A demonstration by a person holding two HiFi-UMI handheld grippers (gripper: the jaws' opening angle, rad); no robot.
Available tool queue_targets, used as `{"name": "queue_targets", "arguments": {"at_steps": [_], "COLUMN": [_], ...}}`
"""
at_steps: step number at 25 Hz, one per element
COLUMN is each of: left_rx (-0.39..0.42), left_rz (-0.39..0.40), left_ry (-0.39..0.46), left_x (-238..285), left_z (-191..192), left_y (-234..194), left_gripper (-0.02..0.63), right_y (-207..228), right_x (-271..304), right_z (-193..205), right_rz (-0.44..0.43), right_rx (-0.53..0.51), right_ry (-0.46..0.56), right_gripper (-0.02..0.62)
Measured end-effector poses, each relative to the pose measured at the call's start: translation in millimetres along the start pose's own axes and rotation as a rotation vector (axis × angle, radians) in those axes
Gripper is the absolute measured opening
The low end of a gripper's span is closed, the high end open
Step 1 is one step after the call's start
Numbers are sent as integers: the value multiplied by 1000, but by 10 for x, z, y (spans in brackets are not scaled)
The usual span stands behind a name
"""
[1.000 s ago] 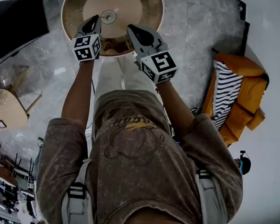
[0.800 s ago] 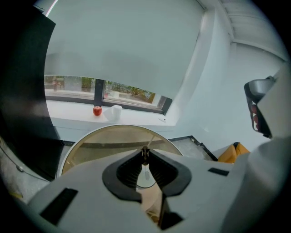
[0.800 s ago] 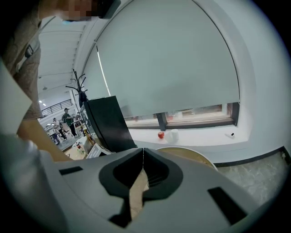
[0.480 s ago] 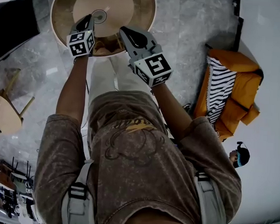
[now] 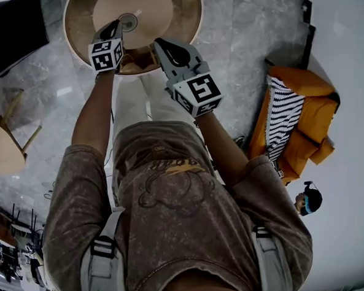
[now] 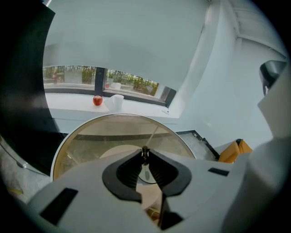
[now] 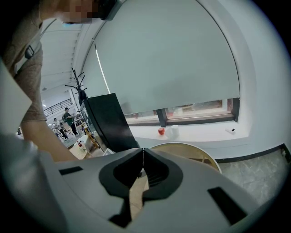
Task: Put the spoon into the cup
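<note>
This looks like a lounge corner of an open-plan office or lab. It has a polished grey stone floor, a round glass-topped table and an orange armchair with a striped cushion. A roller blind hangs over a wide window, and a coat rack stands beside a black cabinet. People stand among desks farther back.

Round table, wooden rim, glass top, at 12 o'clock in head view, stands on grey marble floor. Cup near table centre.
</note>
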State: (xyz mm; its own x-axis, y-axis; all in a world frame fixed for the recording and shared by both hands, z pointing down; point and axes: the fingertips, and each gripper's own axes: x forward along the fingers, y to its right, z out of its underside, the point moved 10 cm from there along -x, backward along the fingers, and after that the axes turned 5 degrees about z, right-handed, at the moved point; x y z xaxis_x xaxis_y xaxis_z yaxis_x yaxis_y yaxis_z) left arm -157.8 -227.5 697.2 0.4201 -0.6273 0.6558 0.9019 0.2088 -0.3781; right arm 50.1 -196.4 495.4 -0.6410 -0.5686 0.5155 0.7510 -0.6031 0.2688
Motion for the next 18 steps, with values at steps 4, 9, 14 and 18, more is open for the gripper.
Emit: {"name": "queue_targets", "arguments": {"at_steps": [4, 9, 14, 18], "left_rx": [3, 5, 9, 14], "left_rz": [4, -5, -14, -16], "left_ry": [-15, -21, -20, -21], "left_x": [46, 97, 130, 164], "left_z": [43, 71, 66, 48], "left_y": [-9, -38, -39, -61], "left_gripper": [58, 58, 58, 60], "right_y": [5, 2, 7, 16], "right_x": [-8, 11, 26, 44], "right_z": [35, 73, 88, 103], "right_rz": [7, 10, 6, 3], "right_rx": [4, 6, 11, 13], "right_ry": [-8, -17, -23, -28], "right_gripper": [20, 20, 20, 20]}}
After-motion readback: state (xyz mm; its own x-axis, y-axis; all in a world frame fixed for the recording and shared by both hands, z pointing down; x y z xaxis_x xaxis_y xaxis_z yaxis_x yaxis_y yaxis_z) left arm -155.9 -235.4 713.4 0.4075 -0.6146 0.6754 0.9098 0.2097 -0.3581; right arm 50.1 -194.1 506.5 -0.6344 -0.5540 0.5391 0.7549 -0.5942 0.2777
